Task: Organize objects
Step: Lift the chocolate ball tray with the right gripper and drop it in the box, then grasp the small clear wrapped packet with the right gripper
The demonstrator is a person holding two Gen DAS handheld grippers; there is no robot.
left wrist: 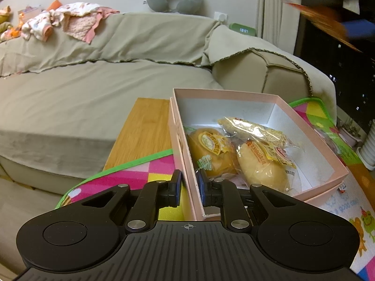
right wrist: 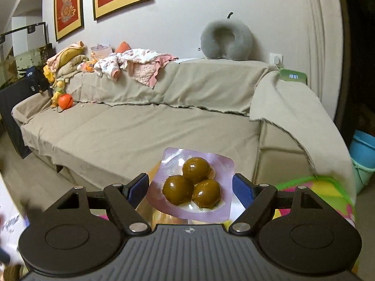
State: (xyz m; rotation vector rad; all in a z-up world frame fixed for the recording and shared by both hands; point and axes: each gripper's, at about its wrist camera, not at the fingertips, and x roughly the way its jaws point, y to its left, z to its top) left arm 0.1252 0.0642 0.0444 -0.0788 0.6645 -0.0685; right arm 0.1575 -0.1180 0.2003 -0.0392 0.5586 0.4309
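Observation:
A pink cardboard box with a white inside stands on a colourful play mat. Three wrapped snacks lie in it: a round yellow bun, a longer pale bun and a grainy bar. My left gripper is shut on the box's near left wall, one blue pad on each side of it. In the right wrist view, a pale pink packet with three brown glossy balls sits between the blue pads of my right gripper, which is shut on the packet's edges and holds it in the air.
A beige covered sofa fills the background, with clothes and a grey neck pillow on its back. A wooden board lies left of the box. An orange ball rests on the sofa seat.

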